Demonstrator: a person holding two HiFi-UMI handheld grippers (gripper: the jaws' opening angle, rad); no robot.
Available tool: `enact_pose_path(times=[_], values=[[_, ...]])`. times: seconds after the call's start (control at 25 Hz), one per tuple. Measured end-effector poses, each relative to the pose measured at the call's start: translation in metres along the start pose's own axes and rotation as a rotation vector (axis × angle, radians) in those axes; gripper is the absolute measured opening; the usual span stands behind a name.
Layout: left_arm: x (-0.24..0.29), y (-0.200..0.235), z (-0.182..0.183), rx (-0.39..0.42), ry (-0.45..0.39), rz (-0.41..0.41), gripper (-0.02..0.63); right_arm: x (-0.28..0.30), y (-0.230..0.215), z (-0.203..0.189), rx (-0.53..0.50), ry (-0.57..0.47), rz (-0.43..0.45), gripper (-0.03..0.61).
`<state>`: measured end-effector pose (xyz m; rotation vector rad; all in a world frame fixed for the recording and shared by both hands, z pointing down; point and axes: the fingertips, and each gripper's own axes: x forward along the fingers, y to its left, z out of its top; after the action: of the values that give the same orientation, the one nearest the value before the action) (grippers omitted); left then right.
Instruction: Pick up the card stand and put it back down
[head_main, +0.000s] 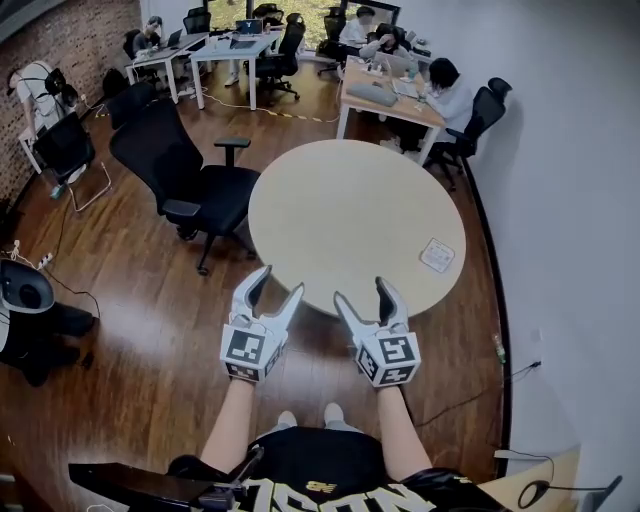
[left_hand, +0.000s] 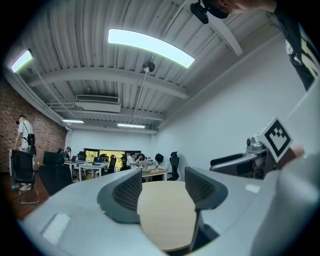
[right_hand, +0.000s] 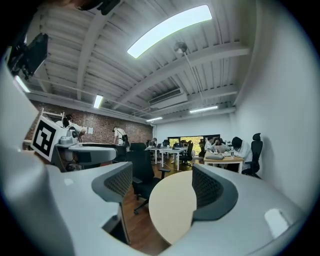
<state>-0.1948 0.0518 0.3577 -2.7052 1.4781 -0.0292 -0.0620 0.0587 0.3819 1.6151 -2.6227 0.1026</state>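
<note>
- One big round tabletop (head_main: 340, 210) fills the middle of the head view.
- Black office chair (head_main: 190, 180) is parked just left of it, close to the rim.
- Left gripper (head_main: 280, 282) and right gripper (head_main: 362, 292) hang side by side at lower centre, by the tabletop's near edge. Both have their jaws partly apart and are gripping nothing.
- Card stand (head_main: 437, 254), tiny, sits on the tabletop's right side, well apart from both grippers.

The round table (head_main: 340, 200) is pale beige, the wooden floor (head_main: 140, 330) glossy dark brown. The left gripper (head_main: 280, 281) and right gripper (head_main: 362, 291) are white, with black-and-white square markers.
</note>
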Motion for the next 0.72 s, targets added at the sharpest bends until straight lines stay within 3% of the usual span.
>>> enact_pose_path(times=[0.28, 0.44, 0.6, 0.72], values=[[0.007, -0.020, 0.018, 0.017, -0.044, 0.015, 0.253, -0.013, -0.007, 0.028, -0.027, -0.083, -0.013, 0.368], [0.014, -0.027, 0.020, -0.020, -0.033, 0.013, 0.252, -0.018, -0.020, 0.026, -0.016, -0.085, -0.031, 0.368], [0.018, -0.029, 0.022, -0.006, -0.018, 0.040, 0.252, -0.024, -0.030, 0.028, 0.000, -0.090, -0.046, 0.368], [0.020, -0.027, 0.021, 0.032, -0.009, 0.068, 0.252, -0.025, -0.035, 0.032, -0.061, -0.078, -0.075, 0.368]])
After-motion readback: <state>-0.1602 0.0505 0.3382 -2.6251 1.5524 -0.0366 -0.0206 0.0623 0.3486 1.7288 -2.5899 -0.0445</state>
